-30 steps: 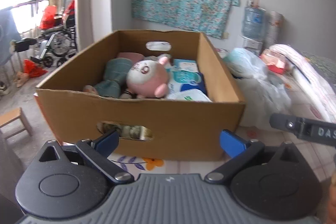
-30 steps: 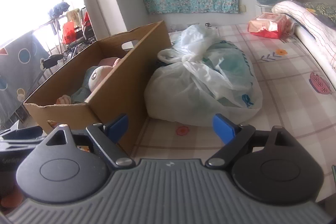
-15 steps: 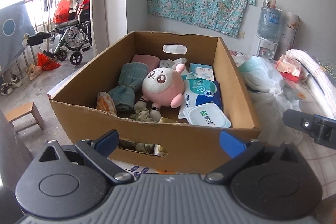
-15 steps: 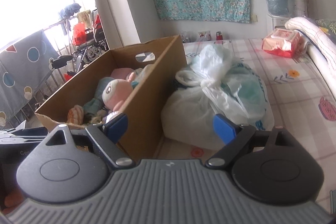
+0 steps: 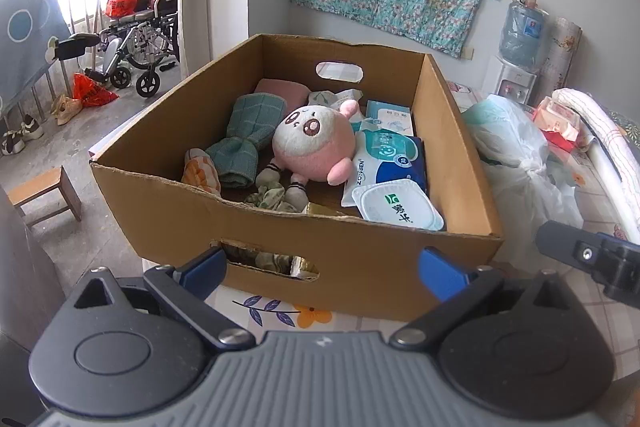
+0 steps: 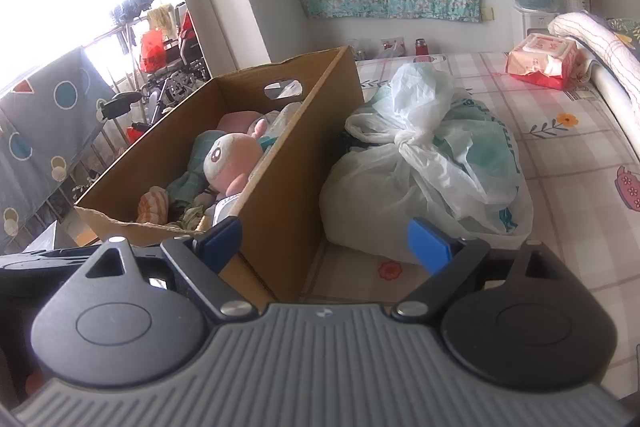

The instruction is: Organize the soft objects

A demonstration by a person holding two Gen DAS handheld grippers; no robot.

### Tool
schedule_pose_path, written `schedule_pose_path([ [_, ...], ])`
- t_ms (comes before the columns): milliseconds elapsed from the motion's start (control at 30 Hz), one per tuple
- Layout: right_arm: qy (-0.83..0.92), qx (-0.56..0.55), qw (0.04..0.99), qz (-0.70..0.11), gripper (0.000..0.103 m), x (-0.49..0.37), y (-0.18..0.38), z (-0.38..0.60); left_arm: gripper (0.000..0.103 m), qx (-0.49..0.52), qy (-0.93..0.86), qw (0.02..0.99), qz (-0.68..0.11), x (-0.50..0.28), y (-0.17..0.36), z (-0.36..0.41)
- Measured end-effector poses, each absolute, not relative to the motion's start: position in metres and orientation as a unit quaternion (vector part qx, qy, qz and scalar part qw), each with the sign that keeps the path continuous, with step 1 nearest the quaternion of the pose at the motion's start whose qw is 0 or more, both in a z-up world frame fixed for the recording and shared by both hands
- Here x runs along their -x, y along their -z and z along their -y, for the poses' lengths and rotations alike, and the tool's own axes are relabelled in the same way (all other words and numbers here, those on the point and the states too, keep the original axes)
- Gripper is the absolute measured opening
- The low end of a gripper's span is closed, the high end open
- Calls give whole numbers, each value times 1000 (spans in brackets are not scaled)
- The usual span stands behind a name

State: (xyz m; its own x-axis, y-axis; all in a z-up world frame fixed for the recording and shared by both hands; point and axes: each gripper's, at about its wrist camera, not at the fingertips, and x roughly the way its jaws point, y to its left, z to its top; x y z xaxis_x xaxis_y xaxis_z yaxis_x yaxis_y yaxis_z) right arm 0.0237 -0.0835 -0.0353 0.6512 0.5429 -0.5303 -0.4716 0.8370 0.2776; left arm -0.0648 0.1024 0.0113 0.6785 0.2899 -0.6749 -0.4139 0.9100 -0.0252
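A brown cardboard box stands on the patterned bed. Inside lie a pink and white plush toy, a green checked cloth, an orange striped cloth, socks and wet-wipe packs. My left gripper hovers in front of the box's near wall, open and empty. My right gripper is open and empty too, held near the box's right corner, facing a knotted white plastic bag beside the box.
A pink wipes pack and a rolled blanket lie at the far right of the bed. A water dispenser stands by the wall. Left of the bed are a wooden stool and a wheelchair.
Both views have risen, so the box's contents show from higher up. The left view tipped down toward the box. Both grippers stayed open.
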Motion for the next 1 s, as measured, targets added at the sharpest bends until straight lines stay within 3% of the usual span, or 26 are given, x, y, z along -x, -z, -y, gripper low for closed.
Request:
schedule_pose_path([
  [1000,-280,-2,902,-330,94,-28,38,63,103,66,-210,908,-357,63,-18,-99],
])
